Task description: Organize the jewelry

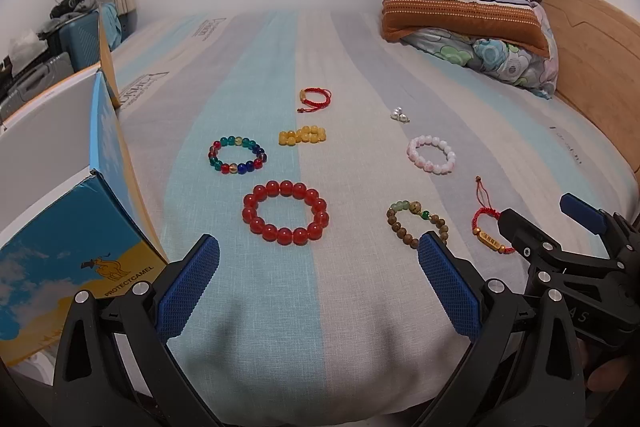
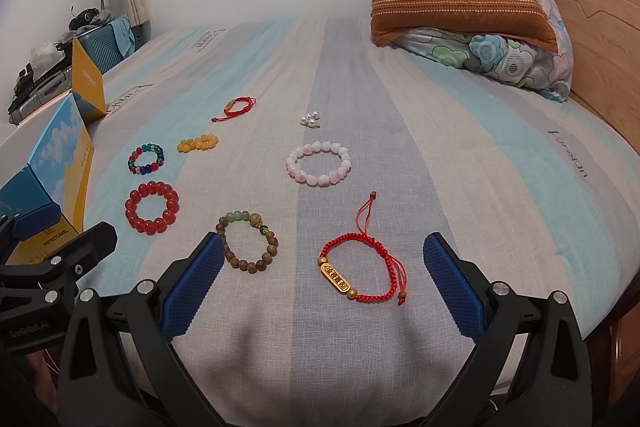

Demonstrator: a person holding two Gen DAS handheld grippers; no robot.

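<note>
All the bracelets [image 2: 318, 163] lie spread on the bed [image 2: 460, 155], none in the box [image 1: 60, 187] beside you. Your left gripper [image 1: 318, 277] and right gripper [image 2: 322, 281] are both wide apart, holding nothing. Everything is left to do.

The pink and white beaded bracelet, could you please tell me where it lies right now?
The pink and white beaded bracelet lies flat on the striped mattress, mid-frame in the right wrist view, just nearer than the small pearl cluster and beyond the red cord bracelet with gold charm.
</note>
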